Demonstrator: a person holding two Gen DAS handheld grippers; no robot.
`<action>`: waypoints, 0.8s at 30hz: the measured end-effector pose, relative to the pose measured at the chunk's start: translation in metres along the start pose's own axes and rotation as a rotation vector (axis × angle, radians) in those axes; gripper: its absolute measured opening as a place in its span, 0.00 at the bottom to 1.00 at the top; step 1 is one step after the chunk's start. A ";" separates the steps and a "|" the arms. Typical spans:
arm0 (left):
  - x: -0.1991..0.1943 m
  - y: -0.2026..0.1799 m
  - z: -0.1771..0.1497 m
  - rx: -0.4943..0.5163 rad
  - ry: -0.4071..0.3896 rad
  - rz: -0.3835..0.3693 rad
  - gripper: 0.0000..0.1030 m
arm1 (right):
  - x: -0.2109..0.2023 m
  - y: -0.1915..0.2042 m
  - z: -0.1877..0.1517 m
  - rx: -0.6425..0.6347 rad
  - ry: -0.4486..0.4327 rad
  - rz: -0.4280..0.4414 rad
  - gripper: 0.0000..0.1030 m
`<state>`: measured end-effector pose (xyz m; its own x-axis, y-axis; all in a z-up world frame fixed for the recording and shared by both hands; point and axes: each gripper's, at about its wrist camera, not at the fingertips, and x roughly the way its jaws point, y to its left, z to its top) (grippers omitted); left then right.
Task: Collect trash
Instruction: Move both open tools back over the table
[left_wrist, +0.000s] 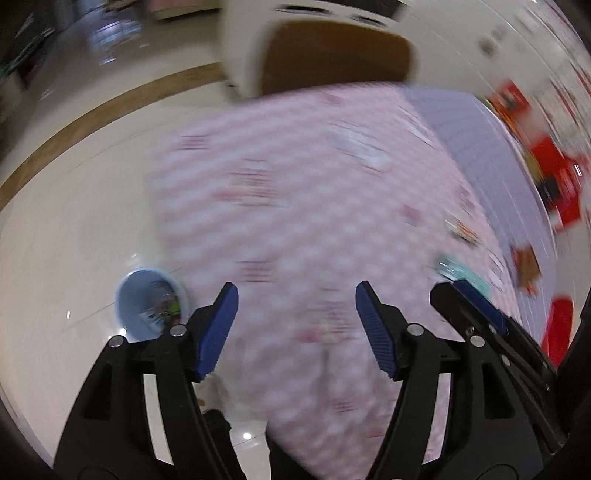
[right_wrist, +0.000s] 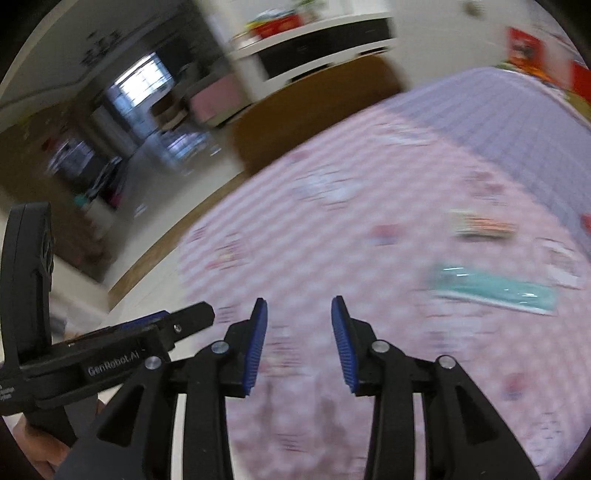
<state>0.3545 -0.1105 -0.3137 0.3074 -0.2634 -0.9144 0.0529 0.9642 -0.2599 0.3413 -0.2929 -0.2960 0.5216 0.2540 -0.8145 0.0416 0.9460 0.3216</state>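
Both views are blurred. My left gripper (left_wrist: 297, 286) hangs open and empty over the near edge of a table with a pink checked cloth (left_wrist: 295, 206). A light blue bin (left_wrist: 144, 306) holding some wrappers stands on the floor to its left. My right gripper (right_wrist: 299, 301) is also open with nothing between its pads, above the same cloth (right_wrist: 369, 251). A teal wrapper (right_wrist: 495, 288) lies to its right, with a colourful packet (right_wrist: 484, 225) beyond it and a white wrapper (right_wrist: 332, 188) farther back. The teal wrapper (left_wrist: 465, 271) also shows just past the right gripper's fingers (left_wrist: 476, 299) in the left wrist view.
A brown-seated chair (left_wrist: 332, 55) stands at the table's far side. Red boxes (left_wrist: 554, 173) crowd the table's right edge, on a lilac part of the cloth (right_wrist: 517, 122). Pale glossy floor (left_wrist: 74, 221) runs left of the table. The left gripper's body (right_wrist: 110, 343) sits close beside the right one.
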 end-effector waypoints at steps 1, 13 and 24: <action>0.008 -0.021 0.000 0.032 0.013 -0.016 0.64 | -0.008 -0.021 0.002 0.020 -0.012 -0.028 0.36; 0.086 -0.177 0.011 0.130 0.096 -0.069 0.65 | -0.056 -0.219 -0.007 0.238 -0.097 -0.236 0.36; 0.138 -0.212 0.044 0.094 0.074 0.014 0.69 | -0.040 -0.293 0.038 0.262 -0.192 -0.319 0.42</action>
<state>0.4276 -0.3495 -0.3712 0.2378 -0.2483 -0.9391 0.1391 0.9655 -0.2201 0.3403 -0.5882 -0.3396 0.5953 -0.1076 -0.7963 0.4273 0.8816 0.2004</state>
